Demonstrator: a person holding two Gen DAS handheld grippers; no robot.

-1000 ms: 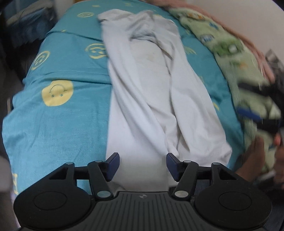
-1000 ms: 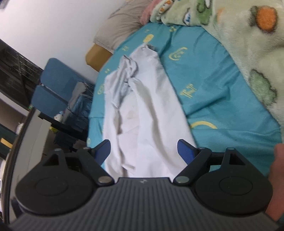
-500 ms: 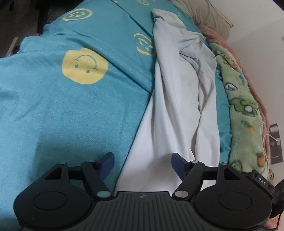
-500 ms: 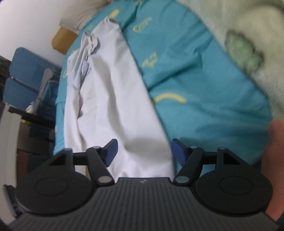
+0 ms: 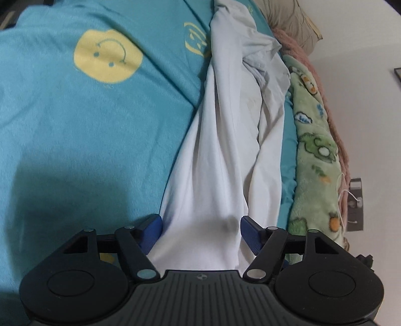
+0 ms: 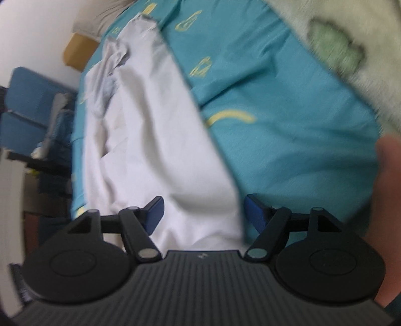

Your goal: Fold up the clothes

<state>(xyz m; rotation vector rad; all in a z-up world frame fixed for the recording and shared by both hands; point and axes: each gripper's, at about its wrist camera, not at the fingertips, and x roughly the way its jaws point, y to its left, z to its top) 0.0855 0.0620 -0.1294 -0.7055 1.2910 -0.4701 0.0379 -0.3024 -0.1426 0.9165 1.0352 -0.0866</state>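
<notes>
The white garment (image 5: 225,140) lies lengthwise on the bed's teal smiley-print sheet (image 5: 75,112) — no legible writing. Its near hem sits between the fingers of my left claw (image 5: 200,233) and right claw (image 6: 203,213) — both released.

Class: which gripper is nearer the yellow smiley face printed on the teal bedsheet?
Left. The left gripper hovers at the white garment's edge beside the yellow smiley face; the right gripper is at the garment's opposite edge.

Open teal bed sheet (image 5: 75,130) left of white garment (image 5: 218,155), room for passing there, right side hemmed in by green blanket (image 5: 315,160), wall (image 5: 371,100) just beyond, pillow (image 5: 290,20) at far end.
</notes>
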